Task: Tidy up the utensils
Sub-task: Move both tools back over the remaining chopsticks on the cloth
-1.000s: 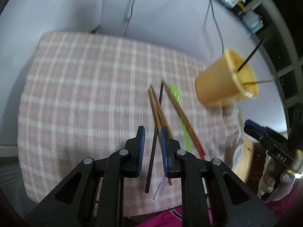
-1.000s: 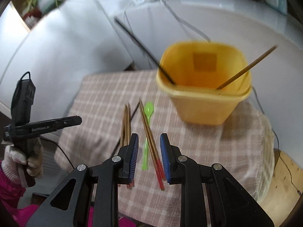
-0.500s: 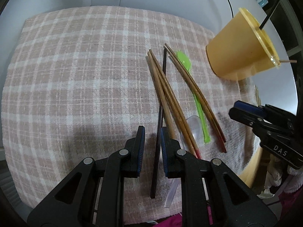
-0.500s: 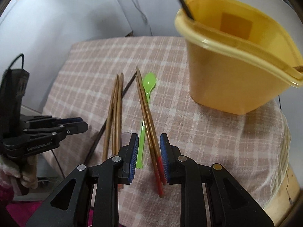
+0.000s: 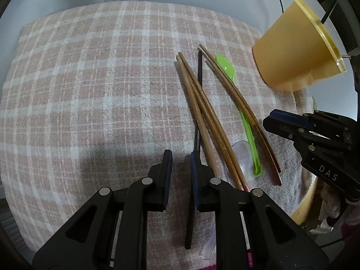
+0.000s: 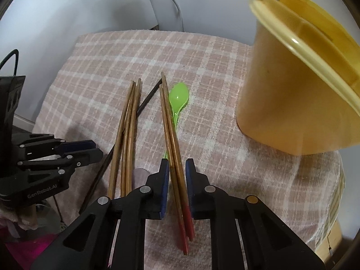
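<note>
The red-tipped chopsticks [image 6: 174,148] lie on the checked cloth [image 6: 202,67], touching the green spoon [image 6: 178,96] and near the yellow cup [image 6: 292,90]. The right gripper [image 6: 176,173] has these two sticks between its fingers, and the jaws are closing, with small gaps on both sides. So this step looks like picking them up. Next it needs a tight squeeze, then a lift to the cup. The left gripper [image 5: 181,164] is only a little open, holds nothing, and sits beside the black chopstick [image 5: 198,103].
</note>
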Motion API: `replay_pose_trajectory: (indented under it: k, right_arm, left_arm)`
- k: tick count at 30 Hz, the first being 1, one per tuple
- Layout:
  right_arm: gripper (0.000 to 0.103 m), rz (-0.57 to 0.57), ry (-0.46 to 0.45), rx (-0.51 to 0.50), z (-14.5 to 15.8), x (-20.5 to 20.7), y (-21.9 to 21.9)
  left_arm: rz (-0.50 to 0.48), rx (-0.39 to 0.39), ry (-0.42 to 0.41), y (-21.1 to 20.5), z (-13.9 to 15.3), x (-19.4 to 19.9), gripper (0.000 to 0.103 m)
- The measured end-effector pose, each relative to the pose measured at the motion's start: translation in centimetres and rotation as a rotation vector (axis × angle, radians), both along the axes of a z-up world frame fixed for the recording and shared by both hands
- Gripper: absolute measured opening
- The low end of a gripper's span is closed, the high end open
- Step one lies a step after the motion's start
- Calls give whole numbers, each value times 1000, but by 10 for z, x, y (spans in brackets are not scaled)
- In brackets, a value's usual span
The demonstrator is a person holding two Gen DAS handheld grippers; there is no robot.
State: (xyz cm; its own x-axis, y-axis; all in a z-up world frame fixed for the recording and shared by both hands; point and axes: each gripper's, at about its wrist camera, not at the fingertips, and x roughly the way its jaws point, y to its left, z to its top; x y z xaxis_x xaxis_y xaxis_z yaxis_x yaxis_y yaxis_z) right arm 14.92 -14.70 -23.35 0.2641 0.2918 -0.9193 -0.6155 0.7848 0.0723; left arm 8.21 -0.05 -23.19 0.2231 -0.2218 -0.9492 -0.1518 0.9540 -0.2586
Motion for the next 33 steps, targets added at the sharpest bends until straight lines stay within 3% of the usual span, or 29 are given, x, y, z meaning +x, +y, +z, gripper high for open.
replay_pose_trajectory:
  k: [11,17,23,33]
  right_arm:
    - [12,15,-2,-33,-10,10,14]
    - [11,30,-2,-48,-14,15,22]
    - [11,48,-13,-60,-10,15,28]
    - [11,44,-4,-77,-14,18,27]
  left_arm:
    - [-24,35,-1,-21,-17,32,15]
    - [-29,39,10,-12,-25,38,15]
    - [-13,-23,18,3,-29,50,15]
    - [-39,-48,32,7,-39,55,15]
